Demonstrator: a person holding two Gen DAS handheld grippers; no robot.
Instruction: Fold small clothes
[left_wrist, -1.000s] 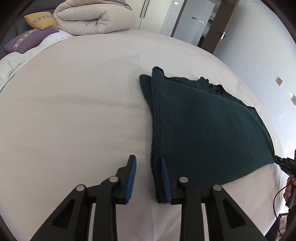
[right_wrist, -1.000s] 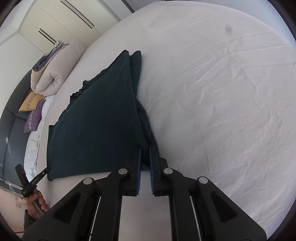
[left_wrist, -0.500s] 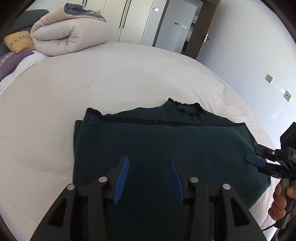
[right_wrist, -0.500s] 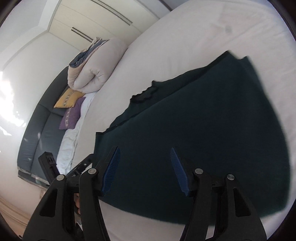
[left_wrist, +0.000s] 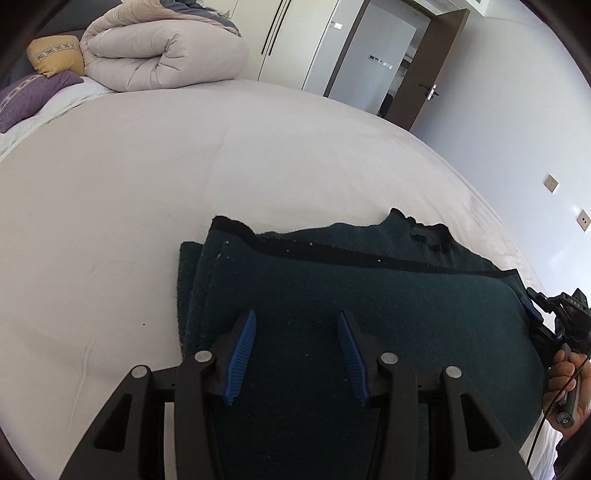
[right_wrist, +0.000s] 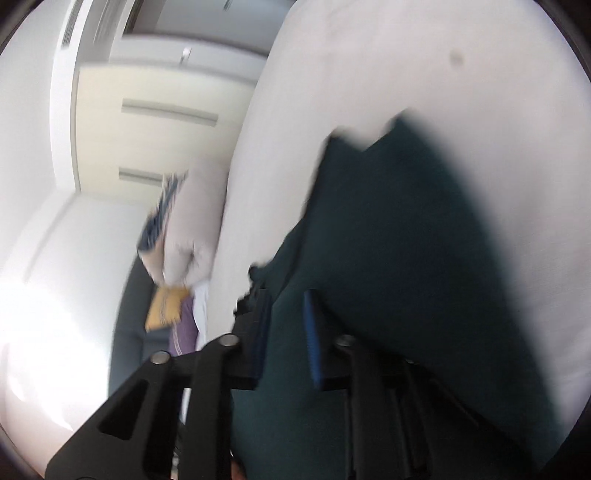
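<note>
Sweater: dark green, folded, on the near right of the bed; its near edge is cut off under the tongs.
Left gripper: spread above the sweater, jaws just opened wider, nothing pinched.
Right gripper: badly blurred; jaws just closing, sweater cloth between them, apparently pinched.
Hand: far right, partly cut off.
Far left: rolled duvet, yellow cushion, purple cushion.
Far right: door.
</note>
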